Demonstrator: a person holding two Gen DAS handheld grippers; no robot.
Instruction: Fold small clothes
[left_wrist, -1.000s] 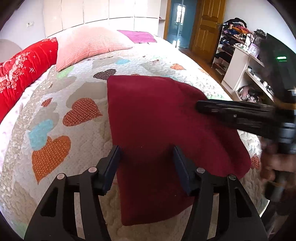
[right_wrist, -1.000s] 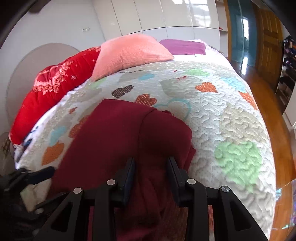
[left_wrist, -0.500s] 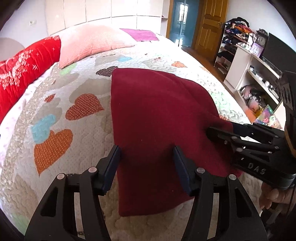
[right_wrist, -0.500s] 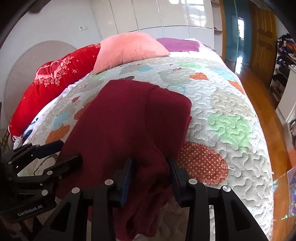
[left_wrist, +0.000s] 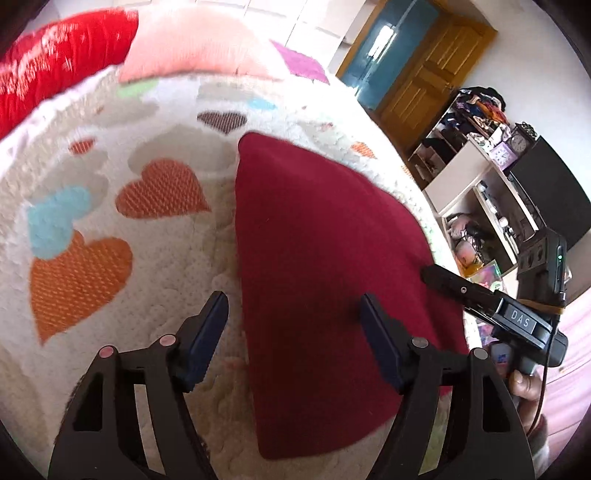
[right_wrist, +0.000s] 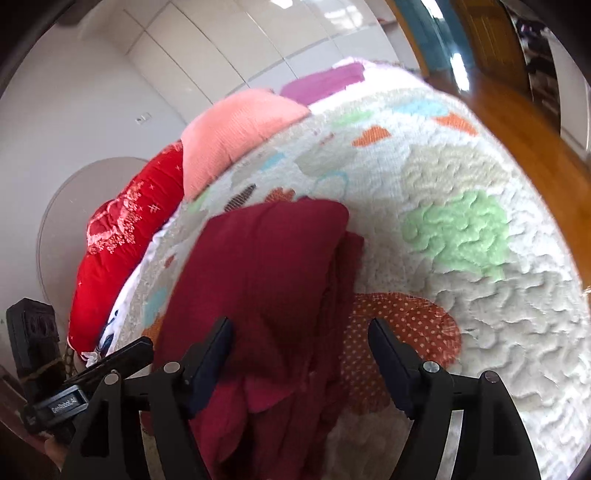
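Left wrist view: the left tool (left_wrist: 293, 314) stands wide apart, its jaws having just opened further; the near left edge of the dark red garment (left_wrist: 325, 266) lies in the gap, but neither pad presses on it, so nothing is held. The left-hand pad sits over bare quilt, the right-hand pad over the cloth.

Right wrist view: the right tool (right_wrist: 299, 343) is likewise spread, having just opened, and grips nothing. Bunched layers of the garment lie between and below its jaws, with the right-hand pad over a dotted orange heart on the quilt (right_wrist: 461, 332).

Condition of the garment: it lies on the bed near the foot edge, released by both tools. Seen from the left it shows a smooth, flat top surface with a straight left edge and a rounded near corner. Seen from the right, its right side shows stacked layers and loose folds that are not squared up, and the lower part trails toward the bed edge.

Judgement on progress: at least one fold appears to be laid, since layers are stacked along the right side. The result is not yet compact; the loose right-hand folds probably want tidying, and a further fold seems due.

Surroundings: a pink pillow (right_wrist: 240, 125) and a red pillow (right_wrist: 122, 251) lie at the head of the bed, well apart from the work. No other small clothes can be made out on the quilt.
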